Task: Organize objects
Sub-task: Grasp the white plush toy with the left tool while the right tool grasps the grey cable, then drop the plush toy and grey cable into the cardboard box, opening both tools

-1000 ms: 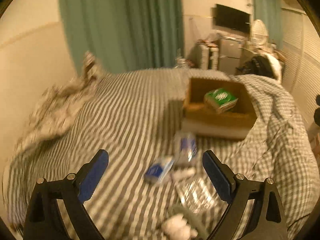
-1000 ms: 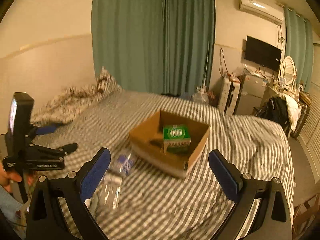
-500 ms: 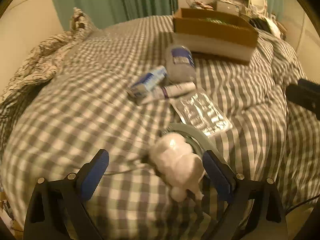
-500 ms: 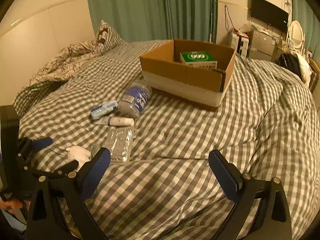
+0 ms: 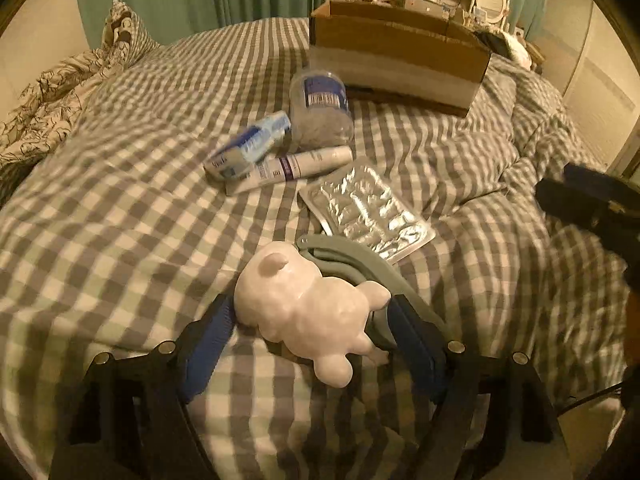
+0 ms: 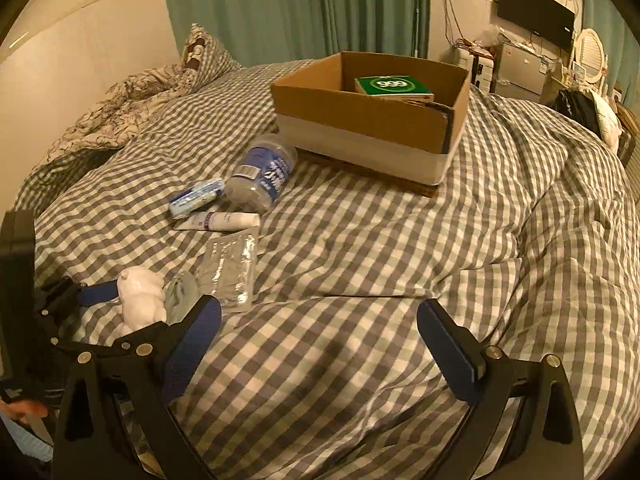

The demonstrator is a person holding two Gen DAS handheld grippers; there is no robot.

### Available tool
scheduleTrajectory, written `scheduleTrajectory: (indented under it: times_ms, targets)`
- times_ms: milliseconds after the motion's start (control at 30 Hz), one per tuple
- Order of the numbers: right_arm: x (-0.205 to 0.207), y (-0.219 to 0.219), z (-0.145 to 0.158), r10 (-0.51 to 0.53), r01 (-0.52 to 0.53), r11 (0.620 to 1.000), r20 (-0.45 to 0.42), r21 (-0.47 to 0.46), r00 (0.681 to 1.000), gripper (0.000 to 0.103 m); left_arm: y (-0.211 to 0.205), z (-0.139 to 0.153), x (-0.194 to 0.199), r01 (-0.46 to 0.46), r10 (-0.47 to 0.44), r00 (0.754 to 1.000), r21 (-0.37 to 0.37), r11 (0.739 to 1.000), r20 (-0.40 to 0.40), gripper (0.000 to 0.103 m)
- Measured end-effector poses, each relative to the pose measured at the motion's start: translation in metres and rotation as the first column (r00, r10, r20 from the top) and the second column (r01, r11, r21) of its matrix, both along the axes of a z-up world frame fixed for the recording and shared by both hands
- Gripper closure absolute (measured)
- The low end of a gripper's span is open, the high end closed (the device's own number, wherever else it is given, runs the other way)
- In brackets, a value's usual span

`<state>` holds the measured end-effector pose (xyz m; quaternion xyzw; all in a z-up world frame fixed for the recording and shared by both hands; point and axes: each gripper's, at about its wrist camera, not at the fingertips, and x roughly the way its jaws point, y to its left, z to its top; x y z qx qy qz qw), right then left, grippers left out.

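Note:
A white bear-shaped toy [image 5: 308, 312] lies on the checked bed, on a grey curved thing [image 5: 360, 264]. My left gripper [image 5: 312, 320] is open with a blue finger on each side of the toy; the toy also shows in the right wrist view [image 6: 140, 296]. Beyond lie a foil blister pack [image 5: 368, 212], a white tube [image 5: 292, 168], a blue-white box [image 5: 248, 148] and a clear jar [image 5: 320, 108]. An open cardboard box [image 6: 372, 120] holds a green packet [image 6: 392, 86]. My right gripper [image 6: 320, 336] is open and empty over the duvet.
The checked duvet [image 6: 400, 260] covers the bed, rumpled at right. A patterned pillow and blanket [image 6: 132, 96] lie at far left. Green curtains, a TV and furniture stand behind. The right gripper's body [image 5: 592, 208] shows at right in the left wrist view.
My left gripper has dropped down to the bed and come around the white toy. My right gripper has also lowered towards the duvet.

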<state>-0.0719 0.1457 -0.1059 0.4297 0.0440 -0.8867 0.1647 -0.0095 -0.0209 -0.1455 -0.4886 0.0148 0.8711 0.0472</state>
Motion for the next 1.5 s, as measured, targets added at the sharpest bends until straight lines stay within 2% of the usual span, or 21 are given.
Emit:
scheduleTrajectory:
  times_ms: [200,333,467,533,733,833,900,967,1067,1200,1500]
  targets:
    - [0.011,-0.028,0.000,0.064,-0.064,0.998,0.006,0.010,0.998,0.004,-0.015,0.040,0.007,-0.032,0.027,0.995,-0.056,0.998,-0.097,0.023]
    - [0.014,-0.060,-0.014,0.137,-0.137,0.990,0.043,0.011,0.990,0.004,-0.031,0.046,0.007,-0.074,0.058,0.991,-0.125,0.989,-0.123,0.023]
    - [0.015,-0.092,-0.037,0.187,-0.191,0.981,0.095,0.042,0.978,0.006,-0.047,0.048,0.005,-0.100,0.088,0.988,-0.100,0.990,-0.124,0.023]
    - [0.014,-0.103,-0.045,0.190,-0.197,0.979,0.114,0.059,0.975,0.009,-0.050,0.049,0.005,-0.109,0.095,0.987,-0.105,0.988,-0.131,0.023]
    - [0.012,-0.130,-0.070,0.244,-0.264,0.961,0.198,0.083,0.949,0.030,-0.054,0.047,0.003,-0.110,0.093,0.985,-0.119,0.987,-0.143,0.023]
    - [0.013,-0.134,-0.077,0.258,-0.283,0.954,0.210,0.101,0.943,0.040,-0.057,0.046,0.003,-0.112,0.095,0.985,-0.109,0.988,-0.144,0.023]
    - [0.015,-0.134,-0.076,0.266,-0.291,0.951,0.208,0.104,0.941,0.055,-0.058,0.047,0.003,-0.114,0.098,0.985,-0.109,0.987,-0.145,0.023]
    - [0.018,-0.133,-0.072,0.269,-0.294,0.949,0.197,0.115,0.943,0.061,-0.058,0.048,0.004,-0.115,0.098,0.984,-0.109,0.987,-0.148,0.023]
    - [0.023,-0.130,-0.064,0.273,-0.295,0.949,0.172,0.115,0.946,0.080,-0.058,0.050,0.006,-0.114,0.096,0.984,-0.108,0.988,-0.153,0.023]
    - [0.028,-0.122,-0.050,0.270,-0.285,0.952,0.136,0.111,0.953,0.088,-0.055,0.053,0.008,-0.110,0.094,0.984,-0.098,0.989,-0.154,0.023]
    - [0.032,-0.094,0.001,0.237,-0.237,0.969,0.007,0.068,0.971,0.090,-0.040,0.071,0.008,-0.081,0.069,0.982,-0.061,0.995,-0.179,0.023]
